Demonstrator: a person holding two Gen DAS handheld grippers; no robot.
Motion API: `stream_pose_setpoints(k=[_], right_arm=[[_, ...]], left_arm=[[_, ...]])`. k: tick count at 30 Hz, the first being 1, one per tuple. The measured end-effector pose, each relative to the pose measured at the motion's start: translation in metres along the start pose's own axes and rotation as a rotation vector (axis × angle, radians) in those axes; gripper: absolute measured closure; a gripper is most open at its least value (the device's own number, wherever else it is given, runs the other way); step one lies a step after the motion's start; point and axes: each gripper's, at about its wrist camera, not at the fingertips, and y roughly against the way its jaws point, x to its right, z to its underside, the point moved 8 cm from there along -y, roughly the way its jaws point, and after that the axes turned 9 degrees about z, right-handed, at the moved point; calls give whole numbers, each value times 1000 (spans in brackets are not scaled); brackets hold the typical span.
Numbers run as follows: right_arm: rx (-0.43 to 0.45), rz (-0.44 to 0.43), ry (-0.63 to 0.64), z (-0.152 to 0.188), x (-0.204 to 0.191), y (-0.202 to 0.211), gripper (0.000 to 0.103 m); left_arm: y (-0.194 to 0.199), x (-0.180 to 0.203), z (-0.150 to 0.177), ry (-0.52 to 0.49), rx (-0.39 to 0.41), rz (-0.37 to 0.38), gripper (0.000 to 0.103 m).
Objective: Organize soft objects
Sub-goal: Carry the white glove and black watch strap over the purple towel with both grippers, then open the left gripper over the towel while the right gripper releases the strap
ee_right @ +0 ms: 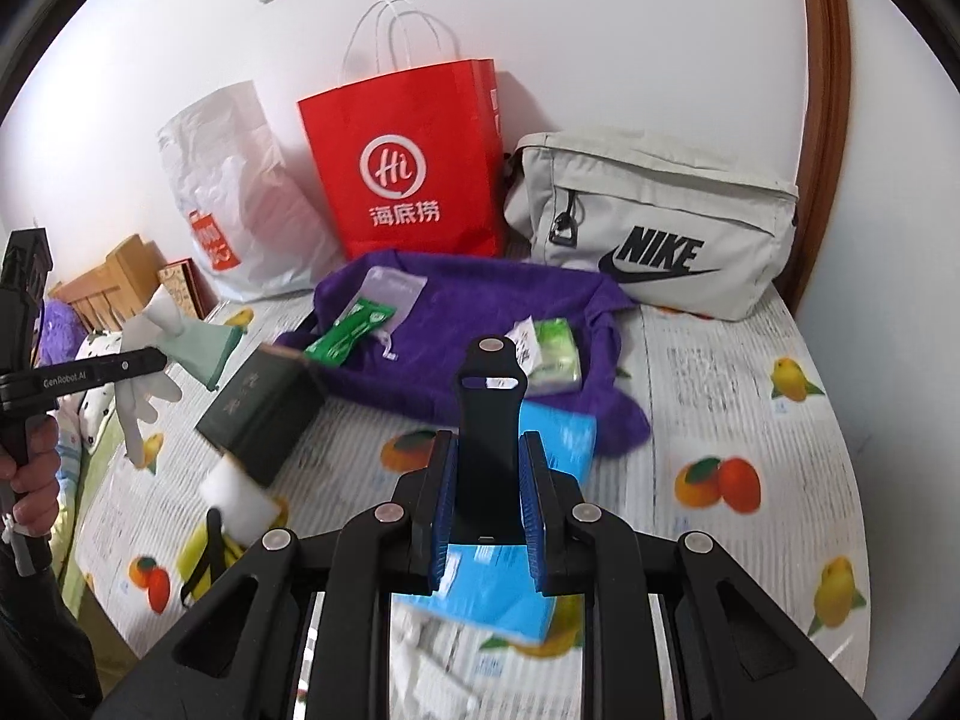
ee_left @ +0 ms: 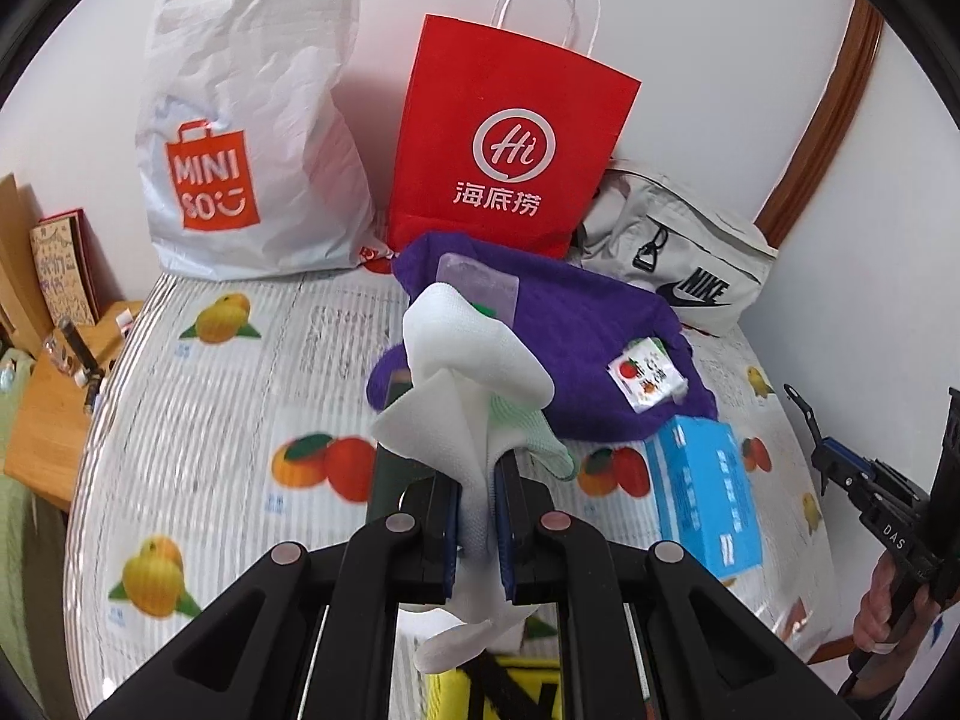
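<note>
White knitted cloth (ee_left: 474,396) hangs clamped in your left tongs (ee_left: 478,516). Your right tongs (ee_right: 487,504) grip a black rubbery strap (ee_right: 489,420) above the fruit-print counter (ee_right: 750,408).

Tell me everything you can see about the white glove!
The white glove looks like thin knitted fabric, floppy and crumpled. The left gripper is shut on its middle, so it hangs in the air above the fruit-print table cover. One end bunches above the pads; the other dangles below. In the right wrist view its limp fingers droop down. A pale green cloth piece is pinched with it. Nothing else touches it.
</note>
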Motion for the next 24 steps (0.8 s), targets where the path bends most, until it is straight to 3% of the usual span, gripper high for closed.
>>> stream_pose_setpoints(k=[13,24], right_arm=[[-39,-9,12,-47,-1,-79,82],[-118,-46,42,-69,-15,-154,82]], left_arm=[[-71,12,-54,-22,-62,52,92],[-135,17,-79,-10,-135,113,92]])
